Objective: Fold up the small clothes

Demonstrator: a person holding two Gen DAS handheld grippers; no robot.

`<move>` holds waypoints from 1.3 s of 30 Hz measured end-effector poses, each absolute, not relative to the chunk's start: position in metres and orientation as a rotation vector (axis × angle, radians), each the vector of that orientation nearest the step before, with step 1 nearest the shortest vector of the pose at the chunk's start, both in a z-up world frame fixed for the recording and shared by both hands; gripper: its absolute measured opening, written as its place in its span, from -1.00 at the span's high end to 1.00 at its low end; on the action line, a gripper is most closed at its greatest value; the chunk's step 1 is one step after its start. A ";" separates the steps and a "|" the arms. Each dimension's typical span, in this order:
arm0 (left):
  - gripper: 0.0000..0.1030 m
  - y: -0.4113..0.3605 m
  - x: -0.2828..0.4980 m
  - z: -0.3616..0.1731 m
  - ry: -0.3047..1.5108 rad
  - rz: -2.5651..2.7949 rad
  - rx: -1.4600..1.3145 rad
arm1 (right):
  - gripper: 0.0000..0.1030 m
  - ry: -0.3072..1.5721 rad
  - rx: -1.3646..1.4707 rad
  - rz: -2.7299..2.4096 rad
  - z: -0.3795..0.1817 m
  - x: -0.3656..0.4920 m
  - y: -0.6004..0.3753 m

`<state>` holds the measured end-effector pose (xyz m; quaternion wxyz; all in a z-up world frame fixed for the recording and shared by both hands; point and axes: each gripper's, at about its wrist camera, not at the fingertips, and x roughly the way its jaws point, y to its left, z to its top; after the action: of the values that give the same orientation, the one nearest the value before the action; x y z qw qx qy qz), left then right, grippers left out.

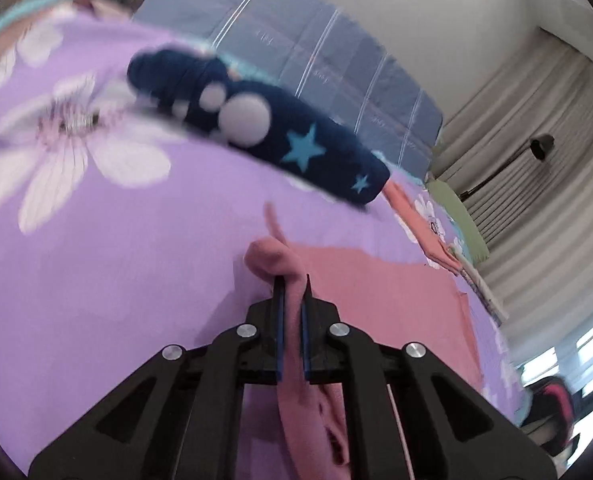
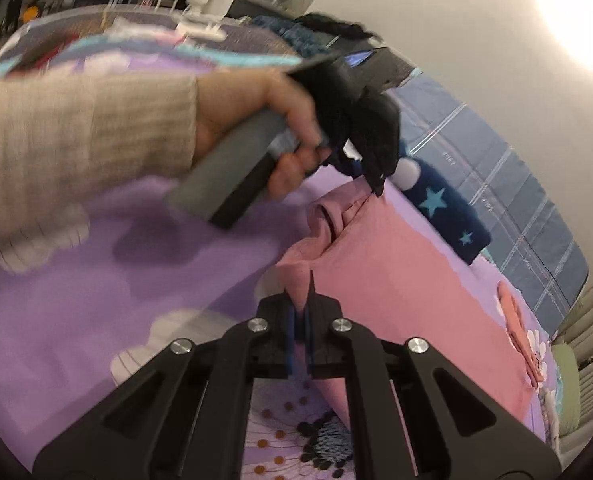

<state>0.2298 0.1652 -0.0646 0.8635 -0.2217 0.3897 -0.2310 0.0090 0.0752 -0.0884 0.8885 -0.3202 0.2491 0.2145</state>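
Observation:
A pink garment (image 1: 376, 280) lies spread on the purple flowered bedsheet (image 1: 116, 280). My left gripper (image 1: 292, 280) is shut on a bunched corner of it, and the cloth runs down between the blue pads. In the right wrist view my right gripper (image 2: 301, 288) is shut on the near edge of the same pink garment (image 2: 396, 272), which is lifted into a fold. Beyond it, a hand in a beige ribbed sleeve (image 2: 76, 140) holds the left gripper (image 2: 376, 184), whose tips pinch the garment's far rumpled corner.
A navy cloth item with light-blue stars and white dots (image 1: 296, 140) (image 2: 448, 208) lies just past the garment. A second small pink piece (image 1: 436, 240) (image 2: 520, 328) lies toward the bed's far side, by a green pillow (image 1: 460, 216). A blue checked quilt (image 1: 336, 60) and curtains (image 1: 536, 160) stand behind.

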 end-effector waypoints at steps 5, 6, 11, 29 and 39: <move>0.84 0.182 0.231 -0.105 0.870 -0.469 -0.589 | 0.93 0.660 -0.676 0.471 -0.124 0.022 0.080; 0.83 0.186 0.229 -0.101 0.851 -0.456 -0.597 | 0.93 0.666 -0.680 0.467 -0.129 0.022 0.081; 0.39 0.185 0.226 -0.099 0.850 -0.460 -0.589 | 0.93 0.682 -0.632 0.470 -0.123 0.025 0.078; -0.23 0.186 0.221 -0.099 0.823 -0.598 -0.704 | 0.92 0.682 -0.617 0.473 -0.124 0.024 0.076; 0.85 0.161 0.254 -0.103 0.899 -0.480 -0.579 | 0.92 0.649 -0.655 0.471 -0.124 0.016 0.081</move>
<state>0.2541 0.1607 -0.1035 0.8333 -0.2730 0.4241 -0.2263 0.0160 0.0806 -0.1244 0.8690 -0.3131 0.3100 0.2251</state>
